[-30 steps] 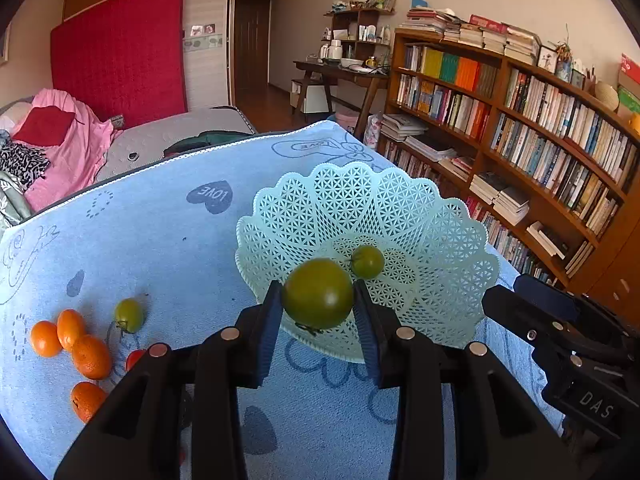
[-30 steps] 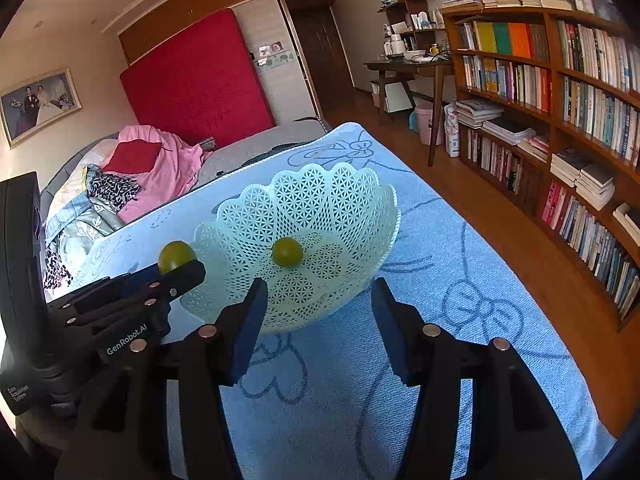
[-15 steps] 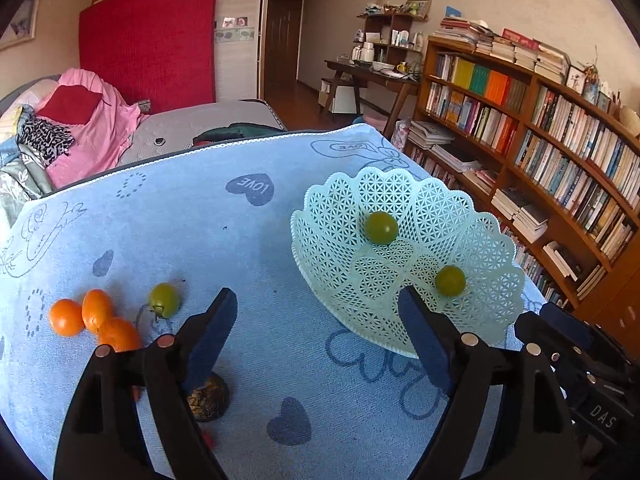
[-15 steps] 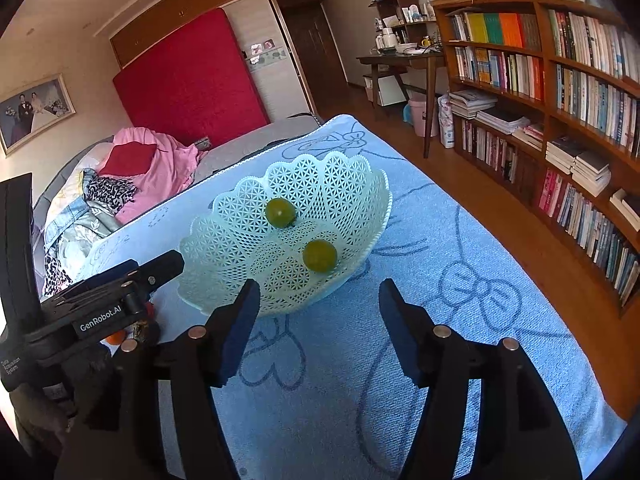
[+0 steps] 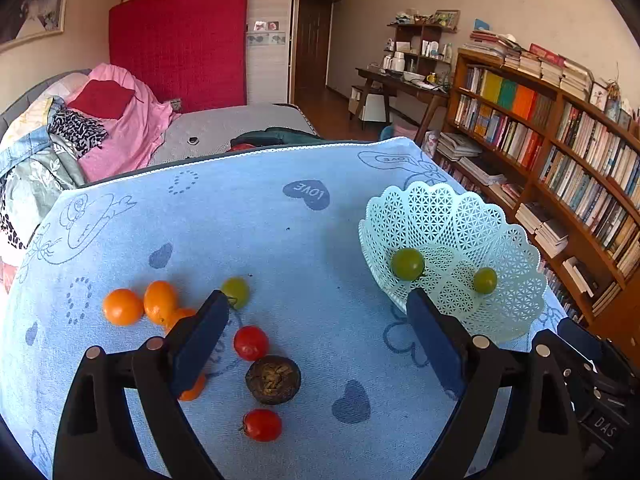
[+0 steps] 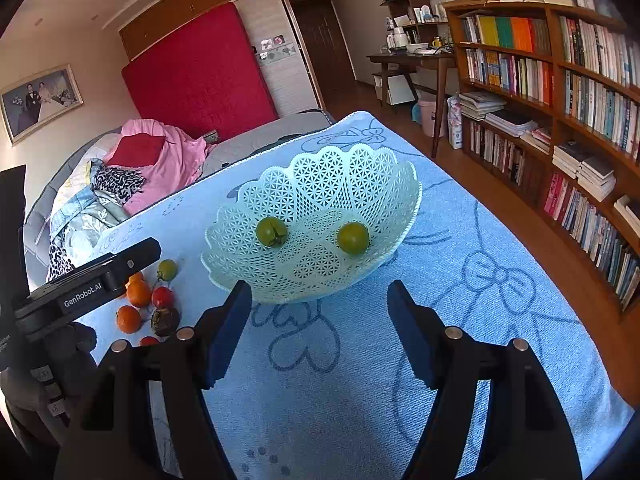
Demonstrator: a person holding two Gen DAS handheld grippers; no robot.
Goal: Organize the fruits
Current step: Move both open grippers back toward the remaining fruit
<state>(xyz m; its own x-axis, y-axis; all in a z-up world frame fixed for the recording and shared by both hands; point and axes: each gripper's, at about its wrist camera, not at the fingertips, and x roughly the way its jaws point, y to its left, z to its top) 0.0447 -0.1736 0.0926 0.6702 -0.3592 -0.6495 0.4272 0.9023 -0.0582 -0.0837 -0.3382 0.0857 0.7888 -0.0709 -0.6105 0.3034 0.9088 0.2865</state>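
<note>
Green tomato (image 5: 407, 264) now in basket (image 5: 516, 304), seemingly clear of rim.

Red mattress (image 5: 178, 36); wooden bookshelves (image 6: 560, 92)

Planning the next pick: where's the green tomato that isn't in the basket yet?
In the left wrist view the loose green tomato lies on the blue cloth, left of the basket, just beyond the oranges and red tomatoes.
</note>
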